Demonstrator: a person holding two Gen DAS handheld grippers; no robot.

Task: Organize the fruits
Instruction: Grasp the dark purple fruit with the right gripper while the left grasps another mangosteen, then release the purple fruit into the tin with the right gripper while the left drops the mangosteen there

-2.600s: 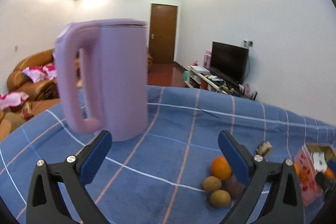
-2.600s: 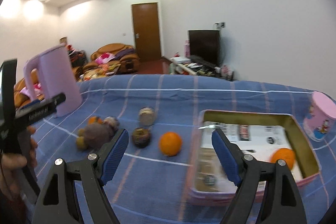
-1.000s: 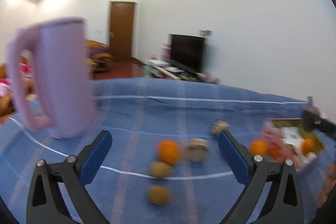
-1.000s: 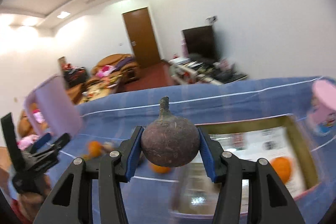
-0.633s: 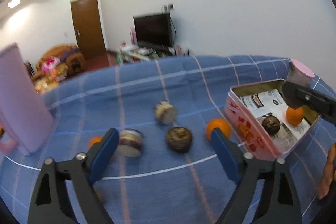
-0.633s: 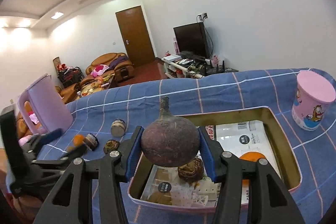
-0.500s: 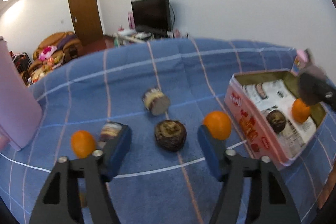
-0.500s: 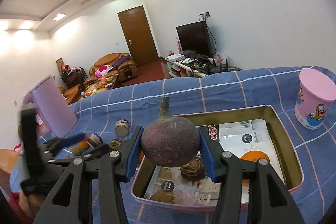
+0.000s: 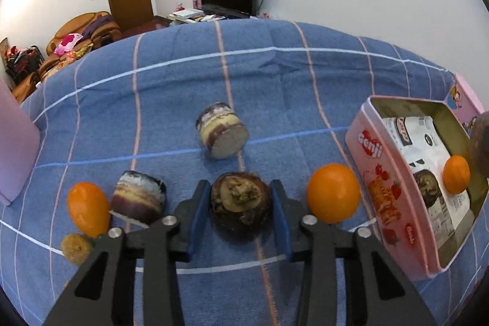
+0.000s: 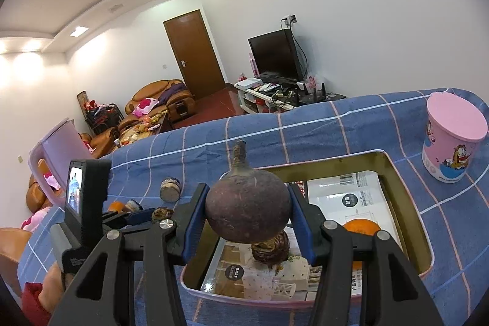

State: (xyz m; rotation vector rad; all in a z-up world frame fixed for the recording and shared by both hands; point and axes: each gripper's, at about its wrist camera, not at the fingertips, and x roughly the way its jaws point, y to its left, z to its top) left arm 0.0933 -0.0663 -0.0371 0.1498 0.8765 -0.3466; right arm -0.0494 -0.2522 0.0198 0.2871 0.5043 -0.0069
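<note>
The left gripper [image 9: 240,203], wide apart 1 second ago and aimed past the pink kettle, has swung toward the pink tin [image 9: 376,173] and dropped around a dark mangosteen [image 9: 241,205] lying on the blue checked bed cover [image 9: 275,75], 1 fruit-place left of the tin. Its jaws are closing with that fruit between them; contact looks near but I cannot tell if the pads press yet. The right gripper [image 10: 248,217] has carried its stemmed mangosteen [image 10: 247,213] over the tin and stays clenched on it. Inside the tin lie 1 orange [image 10: 360,226] and 1 mangosteen, so 2 more look close to joining them.
</note>
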